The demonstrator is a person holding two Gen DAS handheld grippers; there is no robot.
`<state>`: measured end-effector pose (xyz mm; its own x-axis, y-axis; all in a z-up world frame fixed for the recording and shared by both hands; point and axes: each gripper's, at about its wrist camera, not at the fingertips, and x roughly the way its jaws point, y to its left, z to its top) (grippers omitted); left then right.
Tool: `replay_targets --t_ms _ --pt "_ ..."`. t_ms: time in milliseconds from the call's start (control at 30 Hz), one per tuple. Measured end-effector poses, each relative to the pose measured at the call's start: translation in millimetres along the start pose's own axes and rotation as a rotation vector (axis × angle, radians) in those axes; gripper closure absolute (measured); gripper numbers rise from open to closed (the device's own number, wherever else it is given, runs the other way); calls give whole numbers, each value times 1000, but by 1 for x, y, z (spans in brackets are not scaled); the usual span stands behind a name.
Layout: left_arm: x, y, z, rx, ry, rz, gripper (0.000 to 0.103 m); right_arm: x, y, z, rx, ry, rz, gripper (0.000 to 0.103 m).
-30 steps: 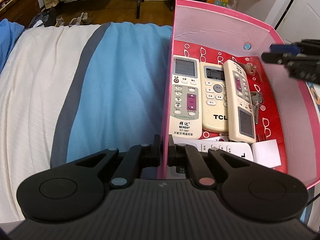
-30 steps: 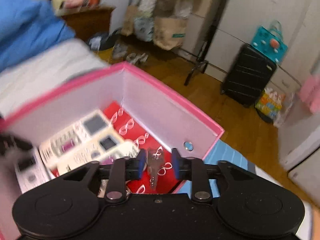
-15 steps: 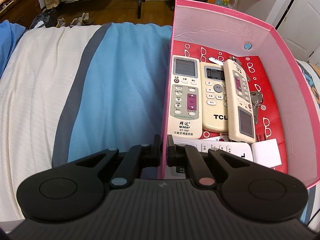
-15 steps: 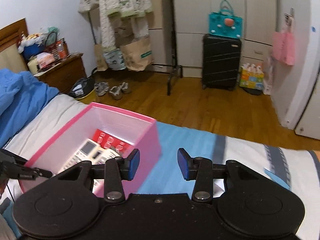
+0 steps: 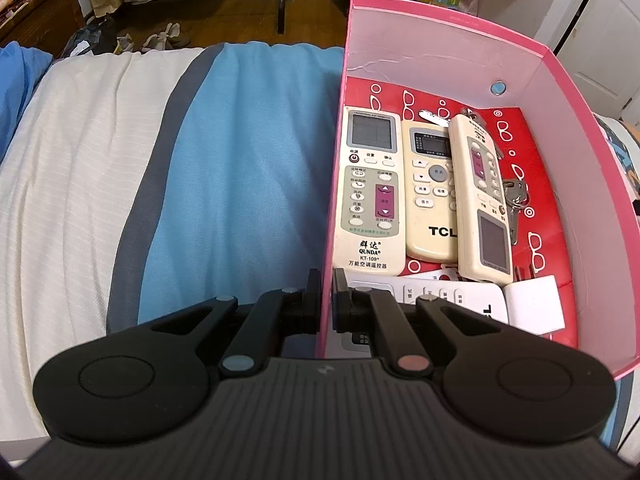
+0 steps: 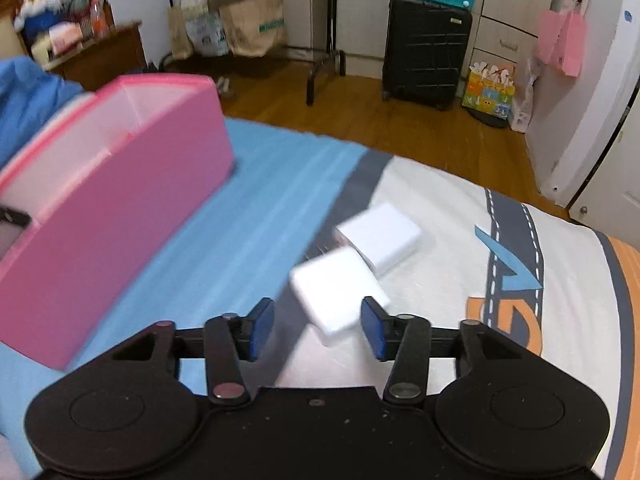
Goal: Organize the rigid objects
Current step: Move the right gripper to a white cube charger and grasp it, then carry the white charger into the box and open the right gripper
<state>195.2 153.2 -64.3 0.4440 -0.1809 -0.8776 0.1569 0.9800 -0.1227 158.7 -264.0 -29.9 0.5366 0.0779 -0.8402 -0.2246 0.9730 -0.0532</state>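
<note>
A pink box (image 5: 576,184) on the bed holds three cream remotes (image 5: 370,192), a white remote, a white adapter (image 5: 534,309) and keys (image 5: 514,196). My left gripper (image 5: 326,292) is shut on the box's near left wall. In the right wrist view the pink box (image 6: 120,240) lies to the left. My right gripper (image 6: 318,326) hovers over the bedspread, its jaws opening. Two white adapters lie ahead: the nearer adapter (image 6: 336,290) sits between and just beyond the fingertips, untouched, and the farther adapter (image 6: 380,236) lies behind it.
The bed has a blue, grey and white striped cover (image 5: 224,168). Beyond the bed's end lie a wooden floor, a black suitcase (image 6: 426,64), paper bags, a clothes rack and a wooden nightstand (image 6: 100,56).
My right gripper left the inside of the box, swung right across the bed to the white adapters, and its jaws widened. The left gripper stayed clamped on the box wall.
</note>
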Motion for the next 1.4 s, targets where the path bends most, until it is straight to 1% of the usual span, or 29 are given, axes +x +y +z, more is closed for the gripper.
replay_targets --t_ms 100,200,267,333,433,533,600,700,767,833,867,933,967,1000,1133,1167,1267,1400 --pt "0 -1 1 -1 2 1 100 12 -7 2 -49 29 -3 36" --pt "1 -1 1 -7 4 5 100 18 -4 3 -131 36 -22 32" --pt "1 -1 1 -8 5 3 100 27 -2 6 -185 51 -40 31" --pt "1 -2 1 -10 6 2 100 36 -3 10 -200 68 -55 31" --pt "1 -3 0 -3 4 4 99 47 -8 15 -146 92 -28 30" --pt "1 -2 0 0 2 2 100 47 -5 15 -87 96 -32 34" --pt "1 -3 -1 3 1 2 99 44 -4 13 -38 111 -33 38" --pt "1 -2 -1 5 0 2 99 37 -3 11 55 167 -14 43" --pt "0 -2 -2 3 0 0 99 33 1 9 104 211 13 41" --pt "-1 -2 -2 3 0 -2 99 30 8 8 107 234 25 41" --pt "-1 -1 -2 2 0 -2 99 30 12 8 89 239 15 41" --pt "-1 -1 -2 2 0 -2 99 31 20 10 47 226 -25 39" --pt "-1 -1 -2 3 0 -2 99 33 22 12 31 218 -42 35" --pt "-1 -1 -2 3 0 -2 99 34 23 13 25 212 -54 33" --pt "-1 -1 -2 0 1 -4 99 52 16 20 71 213 -71 33" --pt "-1 -1 -2 1 0 -4 99 54 14 20 91 204 -76 36" --pt "-1 -1 -2 1 0 -3 99 49 16 16 111 165 -78 37" --pt "-1 -2 -2 6 -2 -2 99 30 33 10 107 119 -81 38"
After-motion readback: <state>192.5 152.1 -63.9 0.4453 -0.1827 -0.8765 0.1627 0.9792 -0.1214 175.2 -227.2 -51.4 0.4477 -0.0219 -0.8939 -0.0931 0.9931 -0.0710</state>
